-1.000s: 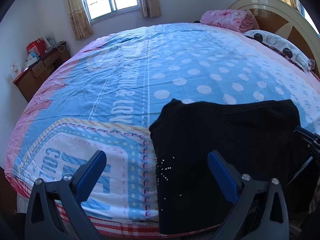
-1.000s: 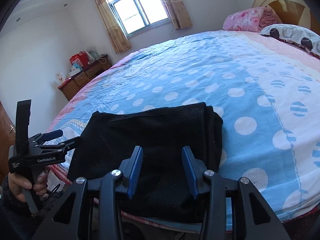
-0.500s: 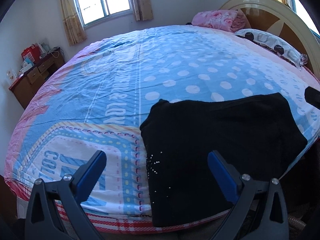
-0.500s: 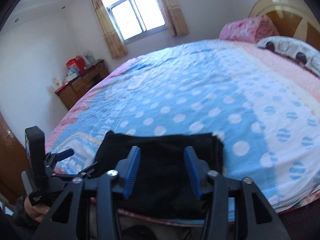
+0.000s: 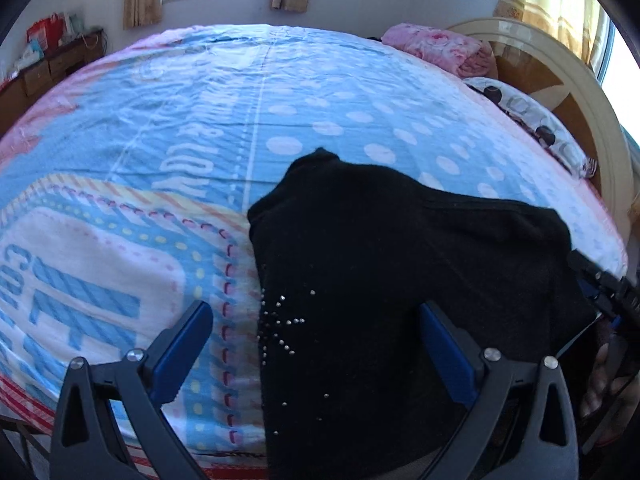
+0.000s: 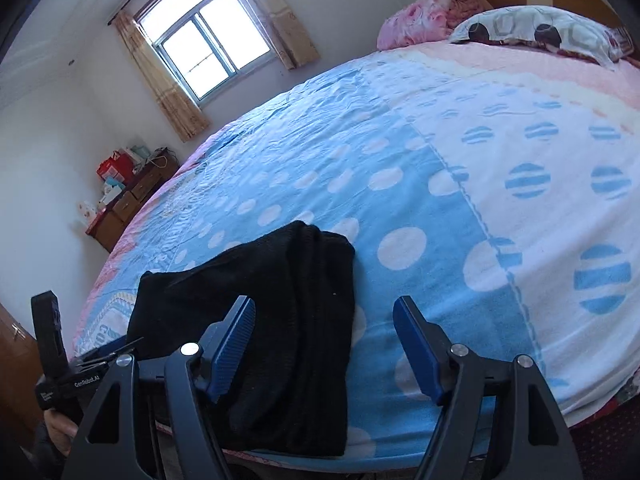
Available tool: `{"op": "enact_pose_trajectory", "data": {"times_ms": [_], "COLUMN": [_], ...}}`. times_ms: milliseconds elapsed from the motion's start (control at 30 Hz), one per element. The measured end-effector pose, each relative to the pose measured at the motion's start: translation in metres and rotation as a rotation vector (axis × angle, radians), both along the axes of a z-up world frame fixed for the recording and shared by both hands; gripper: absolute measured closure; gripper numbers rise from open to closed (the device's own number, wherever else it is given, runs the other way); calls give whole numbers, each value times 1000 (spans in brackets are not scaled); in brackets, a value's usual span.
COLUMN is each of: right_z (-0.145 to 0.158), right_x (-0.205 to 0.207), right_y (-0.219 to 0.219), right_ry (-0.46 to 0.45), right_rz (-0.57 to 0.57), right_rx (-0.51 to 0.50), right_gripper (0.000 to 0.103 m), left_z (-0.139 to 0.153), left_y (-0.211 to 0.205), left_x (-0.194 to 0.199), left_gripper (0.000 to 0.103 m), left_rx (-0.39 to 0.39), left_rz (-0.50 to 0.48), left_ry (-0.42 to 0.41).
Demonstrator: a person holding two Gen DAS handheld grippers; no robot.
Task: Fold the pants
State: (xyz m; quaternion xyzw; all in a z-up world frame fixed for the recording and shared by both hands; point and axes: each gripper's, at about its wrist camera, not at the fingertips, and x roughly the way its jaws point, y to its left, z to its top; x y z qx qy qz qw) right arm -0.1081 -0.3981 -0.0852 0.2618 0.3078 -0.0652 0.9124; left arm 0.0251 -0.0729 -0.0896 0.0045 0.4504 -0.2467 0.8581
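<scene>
Bed (image 5: 168, 128): polka-dot cover, near edge.
Pants (image 5: 400, 280): black, folded — long axis 9-to-3.
Left gripper (image 5: 316, 344): spread wide, empty, over pants' 9 o'clock end.
Right gripper (image 6: 324, 344): parted, empty — at 3 o'clock end, nearer.

In the right wrist view, white lettering reading "GenRobot.AI" runs along the black body of the left claw (image 6: 116, 350); a smaller white label (image 6: 43, 394) beside it is too tiny to read. The bedspread (image 5: 320, 92) carries large white printed letters (image 5: 188, 160), partly readable as "& LOV", and big blue block letters (image 5: 18, 276) at its near corner, of which only "CO" can be made out.
</scene>
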Motion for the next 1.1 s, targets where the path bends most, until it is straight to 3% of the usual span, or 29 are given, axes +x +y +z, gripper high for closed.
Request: {"op": "enact_pose_trajectory", "data": {"times_ms": [100,367,467,633,700,767,800,900,1033,1100], "right_z": [-4,-11,-11,-22,-23,-20,-18,-20,-23,-27], "right_x": [1,10,9,-2,-2,1,3,8,10,11], "right_y": [9,51,50,9,11,24,33,46,40,36], "right_ry": [18,117,110,14,28,51,63,99,97,89], "right_rz": [23,181,212,202,210,232,247,272,250,237], "right_rx": [-33,-131,-94,244,219,126,75,6,33,67], "right_gripper": [30,29,29,33,36,36,37,50,59,64], "left_z": [-2,-5,-6,-8,-8,-9,-9,-6,0,2], "left_y": [5,10,4,-11,-13,-15,-15,-19,-22,-17], "left_x": [5,12,9,0,0,-1,-1,-8,-15,-13], "left_gripper": [0,0,0,0,0,1,3,23,49,56], "left_rx": [-69,-156,-118,11,26,43,49,60,49,10], "left_rz": [9,21,-6,-46,-43,-41,-39,-71,-94,-84], "left_ry": [50,63,56,34,41,41,39,7,-14,6]}}
